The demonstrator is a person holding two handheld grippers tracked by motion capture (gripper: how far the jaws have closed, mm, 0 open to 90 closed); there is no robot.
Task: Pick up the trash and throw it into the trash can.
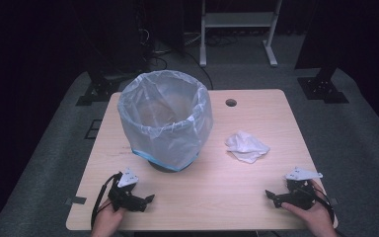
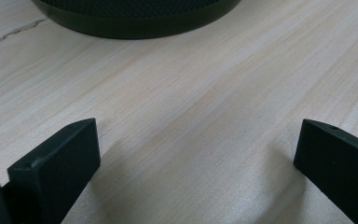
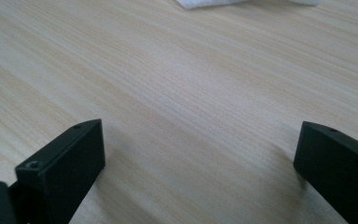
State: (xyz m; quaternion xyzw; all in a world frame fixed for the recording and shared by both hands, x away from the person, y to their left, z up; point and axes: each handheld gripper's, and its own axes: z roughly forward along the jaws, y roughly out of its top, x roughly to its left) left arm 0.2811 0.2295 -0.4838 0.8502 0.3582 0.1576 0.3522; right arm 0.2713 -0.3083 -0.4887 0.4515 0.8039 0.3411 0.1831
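Both grippers, left [image 1: 134, 191] and right [image 1: 287, 189], sit wide open and empty near the light wooden tabletop's [image 1: 217, 182] front corners. Crumpled white tissue [image 1: 246, 146] lies toward the right edge, dark plastic-lined bin [image 1: 165, 118] back-left.

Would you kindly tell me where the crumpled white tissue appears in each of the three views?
High view: the tissue lies right of centre on the table, beside the lined bin.
Left gripper view: not in it; the bin's dark base runs along the top edge.
Right gripper view: at the top edge.
Shared landmark: the light wooden tabletop.
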